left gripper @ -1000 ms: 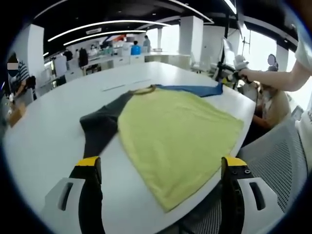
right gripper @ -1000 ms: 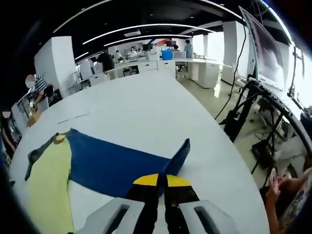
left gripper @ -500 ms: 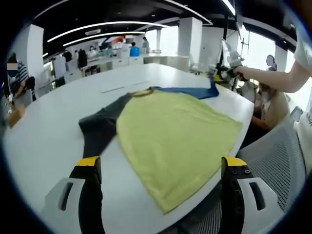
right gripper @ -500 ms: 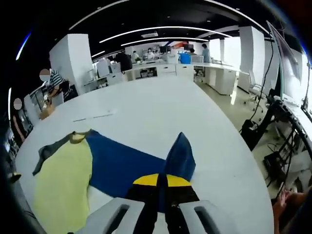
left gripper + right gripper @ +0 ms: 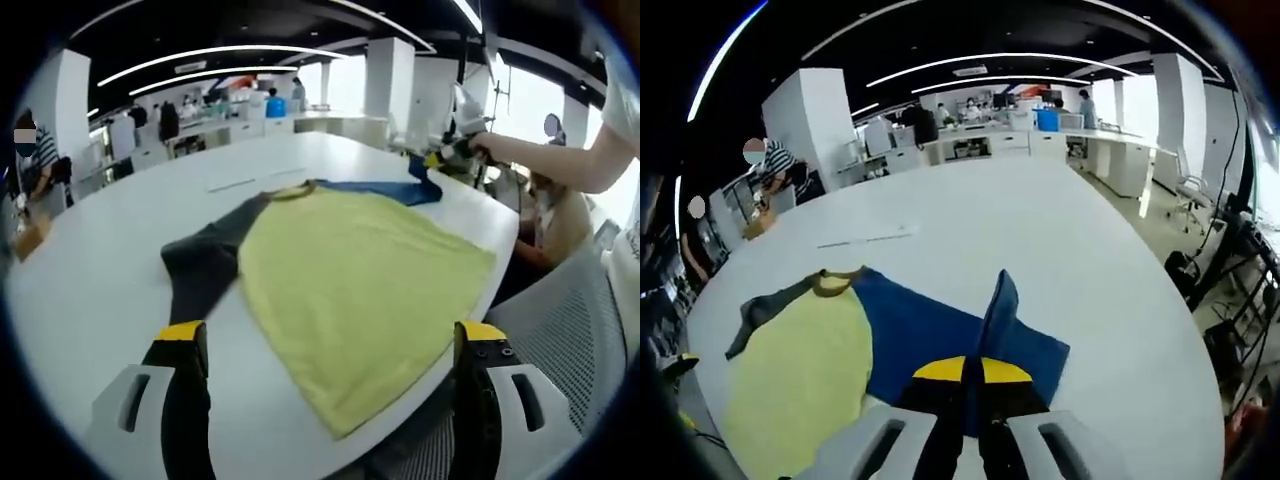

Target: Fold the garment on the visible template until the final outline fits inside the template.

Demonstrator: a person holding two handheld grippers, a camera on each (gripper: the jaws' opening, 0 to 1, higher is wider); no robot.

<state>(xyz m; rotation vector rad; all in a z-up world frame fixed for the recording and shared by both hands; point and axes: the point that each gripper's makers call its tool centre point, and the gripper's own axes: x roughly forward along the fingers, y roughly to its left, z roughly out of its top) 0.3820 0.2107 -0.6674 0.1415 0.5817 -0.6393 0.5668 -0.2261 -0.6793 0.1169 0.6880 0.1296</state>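
Our right gripper [image 5: 973,368] is pinching the blue sleeve [image 5: 995,315] of the T-shirt between its closed yellow-tipped jaws at the bottom centre of the right gripper view, and the cloth is rising in a narrow fold straight up from the tips. Behind that fold we are seeing the rest of the blue sleeve spreading flat on the white table [image 5: 1040,230], with the yellow body [image 5: 800,385] of the shirt at lower left and the dark grey sleeve [image 5: 765,312] reaching toward the left edge. In the left gripper view our left gripper [image 5: 325,345] is hovering with its jaws spread wide and gripping nothing, one tip at lower left and one at lower right, framing the T-shirt [image 5: 360,290] that is lying in the middle of the frame. At upper right there, the right gripper [image 5: 448,152] is lifting the blue sleeve's end [image 5: 415,180] above the table's far edge.
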